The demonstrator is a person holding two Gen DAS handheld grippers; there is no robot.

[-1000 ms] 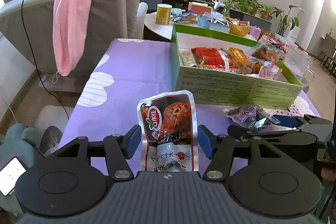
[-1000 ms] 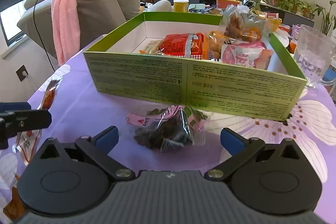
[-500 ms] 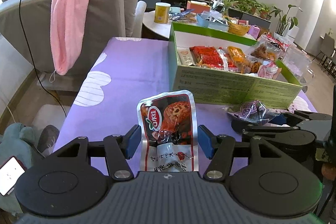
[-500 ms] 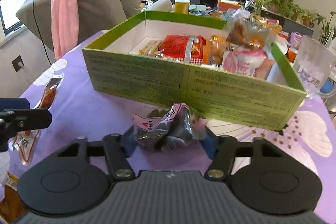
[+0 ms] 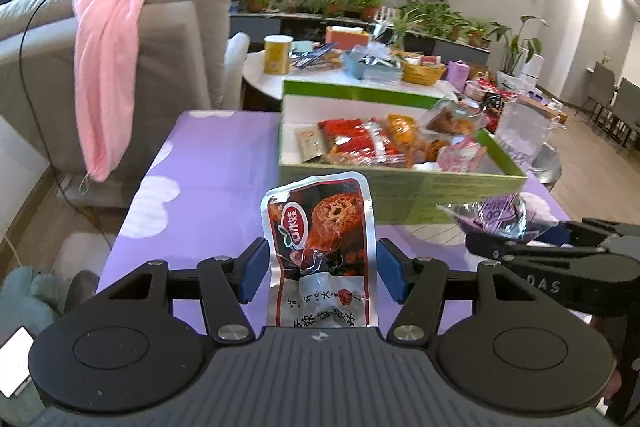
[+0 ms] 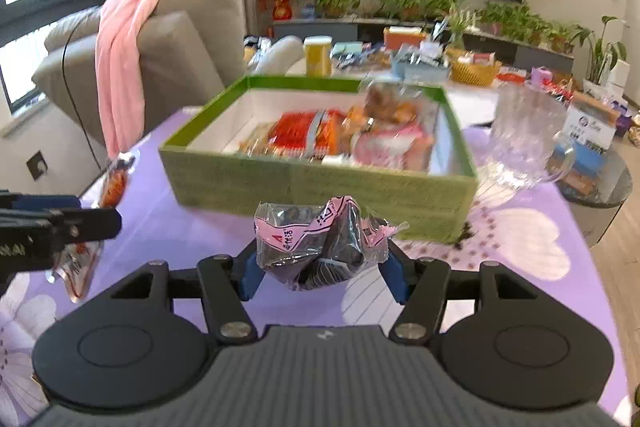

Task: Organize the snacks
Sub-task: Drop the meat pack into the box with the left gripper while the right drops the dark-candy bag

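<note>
My left gripper (image 5: 318, 267) is shut on a red meat snack packet (image 5: 320, 235) and holds it above the purple tablecloth; it also shows at the left of the right wrist view (image 6: 86, 239). My right gripper (image 6: 322, 267) is shut on a clear packet of dark snacks with pink print (image 6: 322, 245), lifted off the table; this packet shows in the left wrist view (image 5: 496, 217). The green box (image 5: 400, 187) (image 6: 312, 187) stands ahead, holding several snack packets (image 6: 312, 135).
A clear glass mug (image 6: 524, 143) stands right of the box. A grey sofa with a pink towel (image 5: 108, 67) is at the left. A round side table with a yellow can (image 5: 277, 55) and clutter stands behind the box.
My right gripper closed on the dark snack packet and lifted it off the table. Both grippers rose, the left still holding the red packet.
</note>
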